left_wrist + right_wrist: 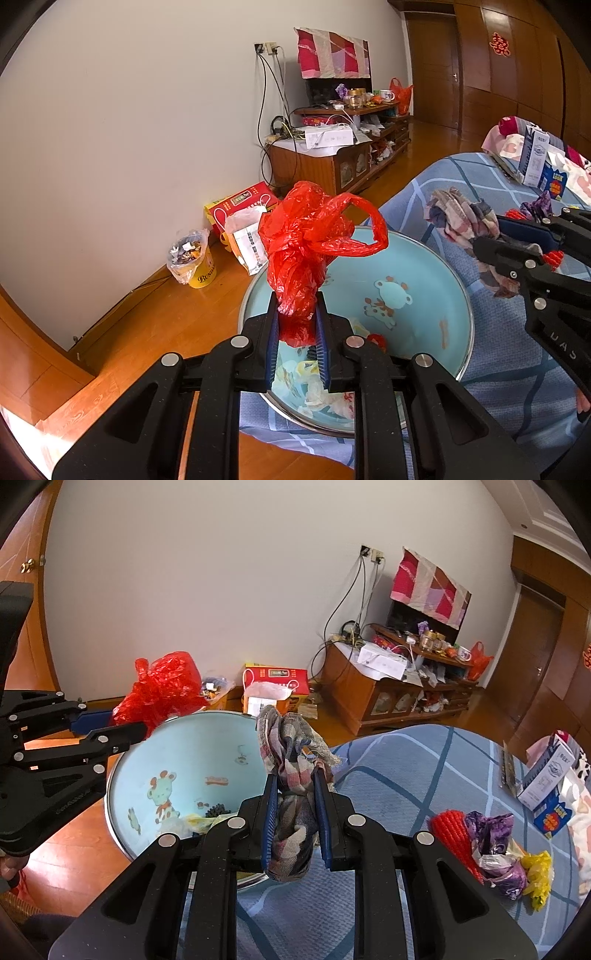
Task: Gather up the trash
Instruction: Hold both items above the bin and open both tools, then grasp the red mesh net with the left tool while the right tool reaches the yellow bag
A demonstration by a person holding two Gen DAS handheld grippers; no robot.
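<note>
My left gripper (pixel 296 334) is shut on a crumpled red plastic bag (pixel 310 236) and holds it above a light blue basin (pixel 424 280) with a cartoon print. My right gripper (pixel 295 818) is shut on a plaid rag (pixel 291 760) and holds it over the basin's (pixel 192 746) right rim. Scraps of trash (pixel 314 384) lie in the basin's bottom. The right gripper with the rag (pixel 461 218) also shows at the right of the left wrist view. The left gripper with the red bag (pixel 162 690) shows at the left of the right wrist view.
The basin stands on a bed with a blue checked cover (pixel 406 760). More trash (pixel 491 849), red, purple and yellow, lies on the cover to the right. A yellow bin (pixel 194 258) and a red box (pixel 240 206) stand by the wall. A cluttered wooden cabinet (pixel 332 162) is behind.
</note>
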